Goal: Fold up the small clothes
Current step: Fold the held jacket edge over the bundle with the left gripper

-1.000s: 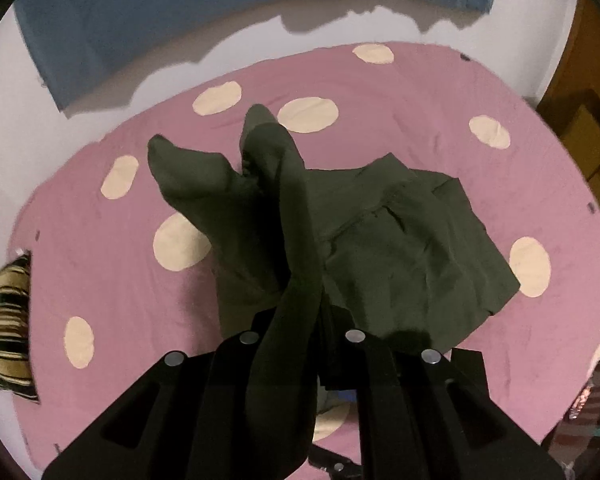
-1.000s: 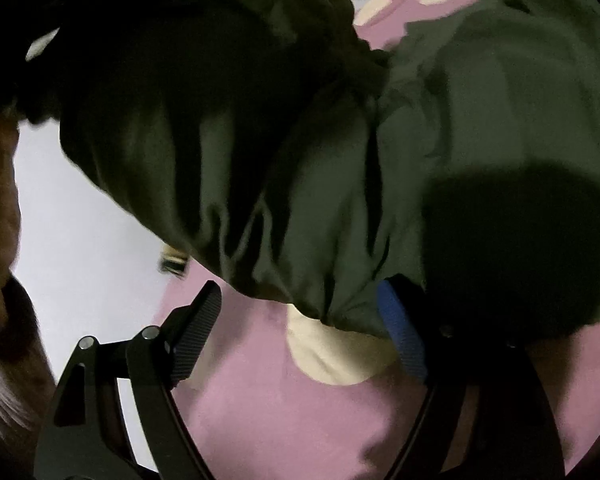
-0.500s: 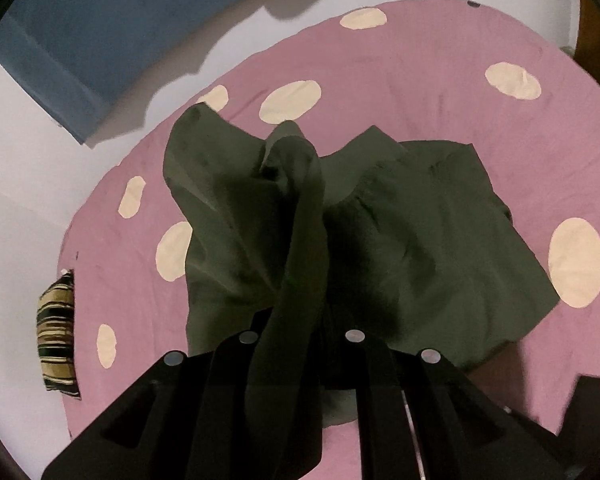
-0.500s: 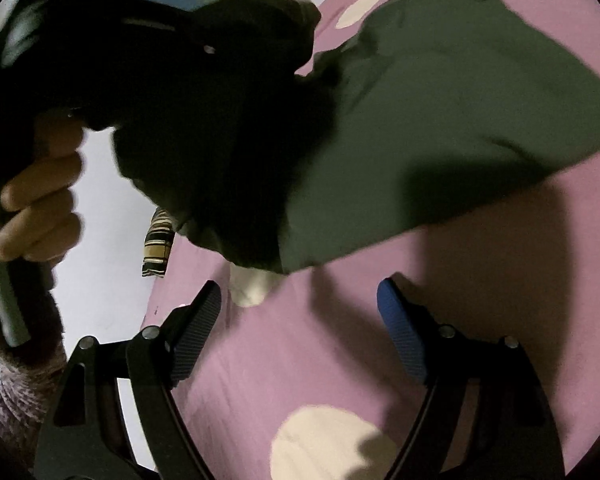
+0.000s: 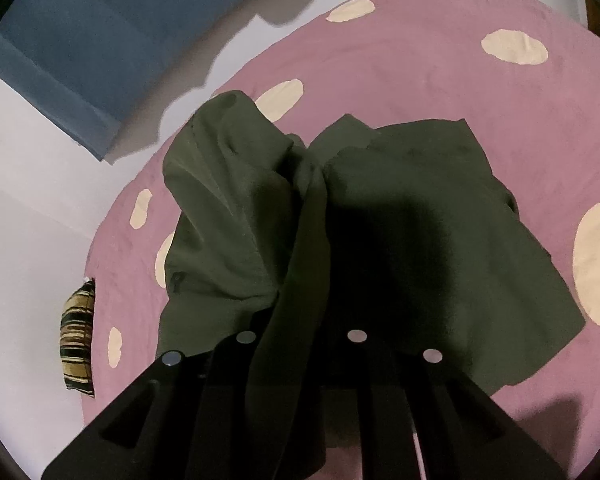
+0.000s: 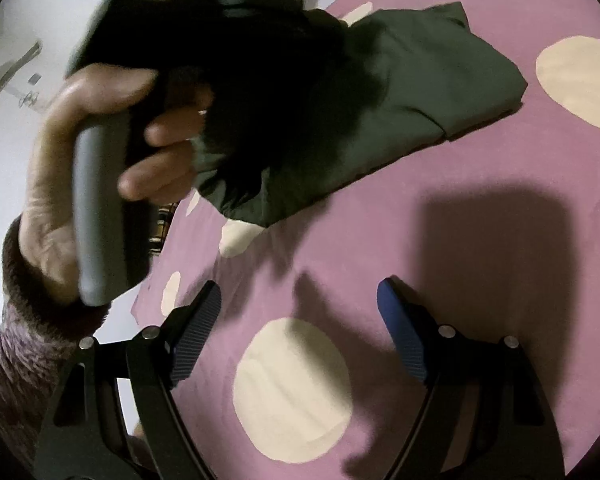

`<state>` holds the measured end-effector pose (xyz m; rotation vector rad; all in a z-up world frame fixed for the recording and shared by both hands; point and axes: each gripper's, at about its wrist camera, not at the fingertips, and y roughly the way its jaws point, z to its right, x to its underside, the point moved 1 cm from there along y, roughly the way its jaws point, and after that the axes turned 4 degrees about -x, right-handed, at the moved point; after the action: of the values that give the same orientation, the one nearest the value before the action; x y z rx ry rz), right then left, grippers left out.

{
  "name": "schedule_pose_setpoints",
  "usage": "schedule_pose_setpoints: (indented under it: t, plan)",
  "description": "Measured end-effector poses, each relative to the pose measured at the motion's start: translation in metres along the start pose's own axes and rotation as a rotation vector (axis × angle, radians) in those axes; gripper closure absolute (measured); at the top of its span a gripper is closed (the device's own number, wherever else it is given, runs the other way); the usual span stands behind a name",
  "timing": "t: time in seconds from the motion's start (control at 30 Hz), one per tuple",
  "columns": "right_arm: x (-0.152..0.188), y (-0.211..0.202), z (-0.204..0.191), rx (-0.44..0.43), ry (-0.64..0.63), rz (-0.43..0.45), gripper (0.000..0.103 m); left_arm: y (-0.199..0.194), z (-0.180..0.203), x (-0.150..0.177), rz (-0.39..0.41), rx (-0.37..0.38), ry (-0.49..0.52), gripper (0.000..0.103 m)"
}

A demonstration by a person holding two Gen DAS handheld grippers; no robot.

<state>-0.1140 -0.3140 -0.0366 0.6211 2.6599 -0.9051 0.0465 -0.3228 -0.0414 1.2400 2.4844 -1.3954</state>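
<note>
A dark green garment (image 5: 440, 240) lies crumpled on a round pink mat (image 5: 400, 60) with cream dots. My left gripper (image 5: 300, 320) is shut on a pinched fold of it. That fold runs up from between the fingers, and cloth hides the tips. In the right wrist view the same garment (image 6: 420, 92) lies at the upper middle. A person's hand (image 6: 60, 168) grips the left gripper's grey handle in front of it. My right gripper (image 6: 300, 328) is open over bare mat (image 6: 480, 240) and a cream dot, short of the garment, with nothing between its fingers.
A blue cloth (image 5: 80, 40) lies on the white surface (image 5: 28, 220) beyond the mat's upper left. A striped yellow and black item (image 5: 76, 344) sits at the mat's left edge. A fuzzy mauve sleeve (image 6: 16, 360) fills the lower left of the right wrist view.
My left gripper has sunk towards the mat with the fold, and the lifted cloth has slumped down. My right gripper has drawn back from under the garment to bare mat.
</note>
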Motion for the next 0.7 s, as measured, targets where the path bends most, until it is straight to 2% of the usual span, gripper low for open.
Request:
schedule_pose_setpoints:
  t: [0.23,0.5,0.67,0.7]
  plan:
    - [0.01,0.002,-0.007,0.0,-0.061,0.006,0.023,0.005,0.019,0.002,0.023,-0.064,0.026,0.087]
    - [0.014,-0.013,-0.009,-0.038,-0.07,0.023,0.023,0.0,0.032,-0.002,0.038,-0.109,0.035,0.071]
    - [0.014,-0.003,-0.012,-0.039,-0.074,0.031,0.023,-0.015,0.041,-0.003,0.06,-0.096,0.035,0.059]
    - [0.016,-0.009,-0.012,-0.038,-0.074,0.031,0.023,-0.023,0.043,-0.004,0.075,-0.066,0.038,0.056]
